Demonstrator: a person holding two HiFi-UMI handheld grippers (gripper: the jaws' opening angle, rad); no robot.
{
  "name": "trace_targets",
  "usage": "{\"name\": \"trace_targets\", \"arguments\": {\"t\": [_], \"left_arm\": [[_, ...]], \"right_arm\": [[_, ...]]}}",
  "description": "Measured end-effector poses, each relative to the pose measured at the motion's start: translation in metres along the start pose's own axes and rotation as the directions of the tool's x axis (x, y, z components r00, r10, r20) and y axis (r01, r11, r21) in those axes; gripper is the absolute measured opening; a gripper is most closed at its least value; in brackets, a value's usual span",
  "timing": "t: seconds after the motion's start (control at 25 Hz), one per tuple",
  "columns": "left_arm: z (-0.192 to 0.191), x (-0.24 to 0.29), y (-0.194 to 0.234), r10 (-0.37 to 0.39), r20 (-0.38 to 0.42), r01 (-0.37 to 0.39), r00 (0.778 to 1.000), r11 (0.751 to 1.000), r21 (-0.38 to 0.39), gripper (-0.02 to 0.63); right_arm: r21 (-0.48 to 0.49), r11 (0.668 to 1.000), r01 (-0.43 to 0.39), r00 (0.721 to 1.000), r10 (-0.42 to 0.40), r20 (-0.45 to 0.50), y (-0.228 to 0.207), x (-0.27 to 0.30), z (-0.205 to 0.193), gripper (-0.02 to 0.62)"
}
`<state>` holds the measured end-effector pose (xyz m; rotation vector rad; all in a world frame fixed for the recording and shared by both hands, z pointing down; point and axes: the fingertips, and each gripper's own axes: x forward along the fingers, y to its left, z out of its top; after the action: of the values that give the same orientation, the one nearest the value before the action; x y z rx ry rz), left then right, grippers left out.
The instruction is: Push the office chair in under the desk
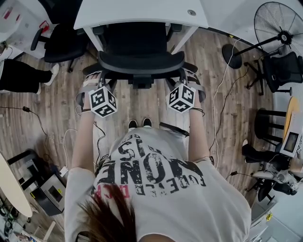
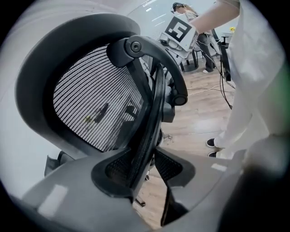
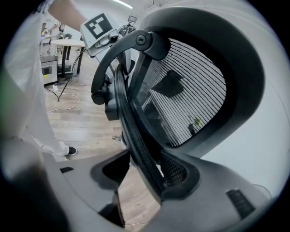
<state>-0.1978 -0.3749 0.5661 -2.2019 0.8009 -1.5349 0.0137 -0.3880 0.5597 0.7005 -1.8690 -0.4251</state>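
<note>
On the left of the head view, your left gripper (image 1: 98,81) was parked on the left edge of the office chair (image 1: 139,64), right at the backrest (image 2: 95,104). In its own view the pads (image 2: 113,174) sat closed on that rim, one on the mesh side and one behind it. Centre frame, the chair stood straight in front of you. Its seat looked tucked partway beneath the white desk (image 1: 142,12) at the top of the frame, with the backrest on your side. Over on the right, your right gripper (image 1: 187,79) mirrored the left one, fingers pinched on the right rim as far as I could tell.

What I'd have worried about: you only had thin bits of curved rim to hold, so a hard shove could've let a pad slide off. Uneven pressure between the two sides could've swung the chair and knocked an armrest into a desk leg (image 1: 94,40). The back might also have just reclined instead of the chair rolling.

Stuff you couldn't check: the casters and base were hidden under the seat, the armrests barely showed, and the desktop covered how deep the seat had gone. A cable (image 1: 218,94) lay on the floor (image 1: 47,108) to the right, and I couldn't tell if it ran near the wheels.
</note>
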Motion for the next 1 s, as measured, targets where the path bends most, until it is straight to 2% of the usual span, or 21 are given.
{"name": "trace_targets", "arguments": {"t": [1.0], "left_arm": [[-0.0004, 0.0008, -0.0011, 0.038, 0.014, -0.037, 0.999, 0.999, -0.009, 0.179]], "right_arm": [[-0.002, 1.000, 0.015, 1.000, -0.015, 0.004, 0.0019, 0.0008, -0.0002, 0.199]]}}
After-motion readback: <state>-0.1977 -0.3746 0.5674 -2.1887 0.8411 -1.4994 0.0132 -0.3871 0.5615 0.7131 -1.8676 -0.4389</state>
